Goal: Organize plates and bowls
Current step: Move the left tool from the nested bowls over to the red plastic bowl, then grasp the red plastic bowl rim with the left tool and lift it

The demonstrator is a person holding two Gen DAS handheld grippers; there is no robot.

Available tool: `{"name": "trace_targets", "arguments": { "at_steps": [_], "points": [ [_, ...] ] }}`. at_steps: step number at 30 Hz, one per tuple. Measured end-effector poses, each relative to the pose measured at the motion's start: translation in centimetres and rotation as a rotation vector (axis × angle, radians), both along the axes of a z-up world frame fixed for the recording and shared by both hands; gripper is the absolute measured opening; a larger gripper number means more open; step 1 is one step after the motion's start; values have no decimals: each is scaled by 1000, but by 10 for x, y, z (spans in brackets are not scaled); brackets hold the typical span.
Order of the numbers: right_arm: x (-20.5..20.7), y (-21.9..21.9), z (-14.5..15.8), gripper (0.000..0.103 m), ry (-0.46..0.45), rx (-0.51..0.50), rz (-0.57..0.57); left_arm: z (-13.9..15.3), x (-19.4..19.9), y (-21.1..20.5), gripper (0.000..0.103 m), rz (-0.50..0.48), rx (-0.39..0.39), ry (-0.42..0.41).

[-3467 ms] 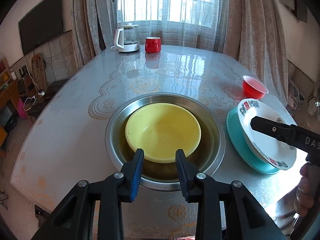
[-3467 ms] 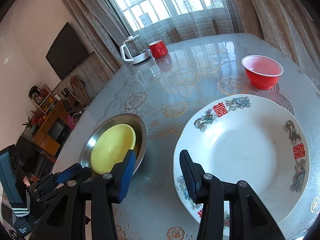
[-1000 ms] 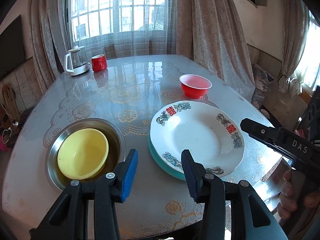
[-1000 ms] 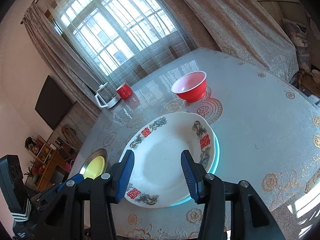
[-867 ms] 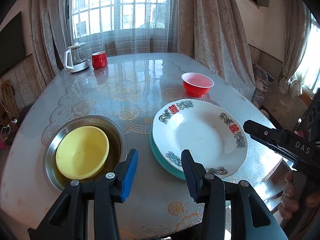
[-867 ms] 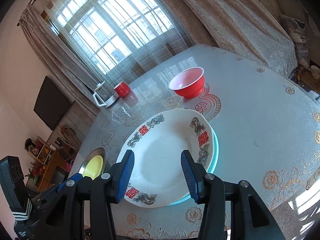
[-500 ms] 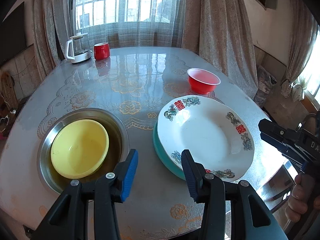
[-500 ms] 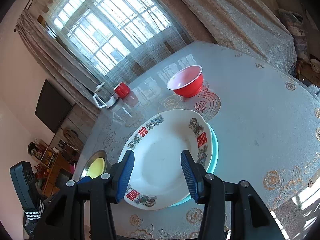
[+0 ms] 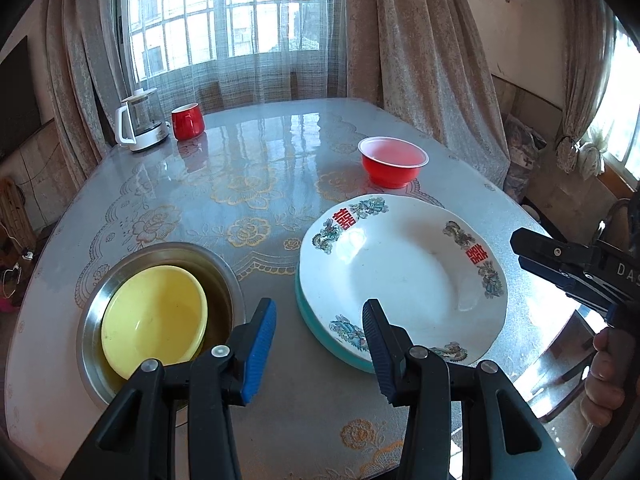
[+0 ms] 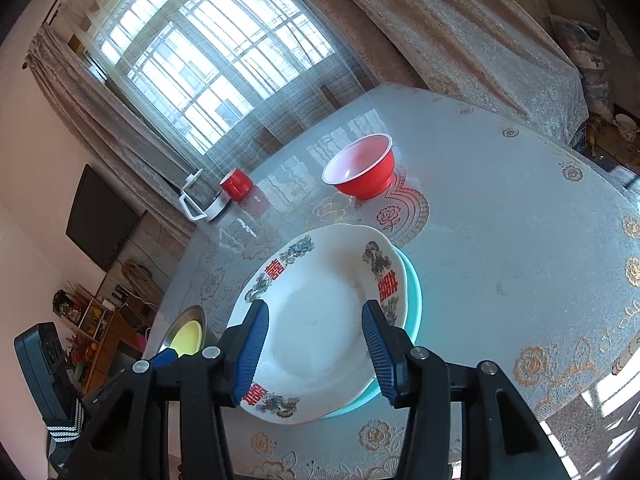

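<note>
My left gripper (image 9: 318,338) hangs above the tabletop (image 9: 248,184), jaws partly apart with nothing between them. My right gripper (image 10: 316,344) hangs likewise over the white patterned plate (image 10: 320,320), jaws partly apart and empty. That plate rests on a teal plate (image 9: 310,320). A yellow bowl (image 9: 154,316) sits inside a steel basin (image 9: 160,252) to the left. A red bowl (image 9: 392,162) stands beyond the plates, apart from them.
</note>
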State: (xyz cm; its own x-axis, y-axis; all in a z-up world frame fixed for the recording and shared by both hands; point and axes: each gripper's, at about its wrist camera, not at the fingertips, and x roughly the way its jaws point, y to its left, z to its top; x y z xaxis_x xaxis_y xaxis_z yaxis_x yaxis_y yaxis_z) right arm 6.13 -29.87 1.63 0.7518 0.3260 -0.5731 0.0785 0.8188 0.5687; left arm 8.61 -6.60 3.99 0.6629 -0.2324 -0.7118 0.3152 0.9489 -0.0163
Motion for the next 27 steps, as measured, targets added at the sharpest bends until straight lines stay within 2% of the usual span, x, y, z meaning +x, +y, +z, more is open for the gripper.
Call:
{"name": "trace_targets", "arguments": {
  "at_steps": [6, 10, 14, 20, 24, 27],
  "points": [
    [7, -13, -2, 49, 8, -4, -19, -8, 17, -1, 46, 31, 12, 51],
    [16, -17, -4, 49, 21, -12, -14, -13, 28, 1, 46, 43, -7, 79],
    [25, -20, -9, 49, 38, 9, 6, -15, 37, -1, 46, 35, 3, 82],
    [41, -23, -7, 49, 55, -6, 14, -10, 57, -1, 46, 16, -22, 76],
    [59, -30, -3, 49, 75, -8, 21, -4, 77, 0, 53, 28, -46, 78],
    [78, -39, 0, 49, 98, -15, 11, 3, 101, -2, 53, 24, -44, 74]
  ]
}}
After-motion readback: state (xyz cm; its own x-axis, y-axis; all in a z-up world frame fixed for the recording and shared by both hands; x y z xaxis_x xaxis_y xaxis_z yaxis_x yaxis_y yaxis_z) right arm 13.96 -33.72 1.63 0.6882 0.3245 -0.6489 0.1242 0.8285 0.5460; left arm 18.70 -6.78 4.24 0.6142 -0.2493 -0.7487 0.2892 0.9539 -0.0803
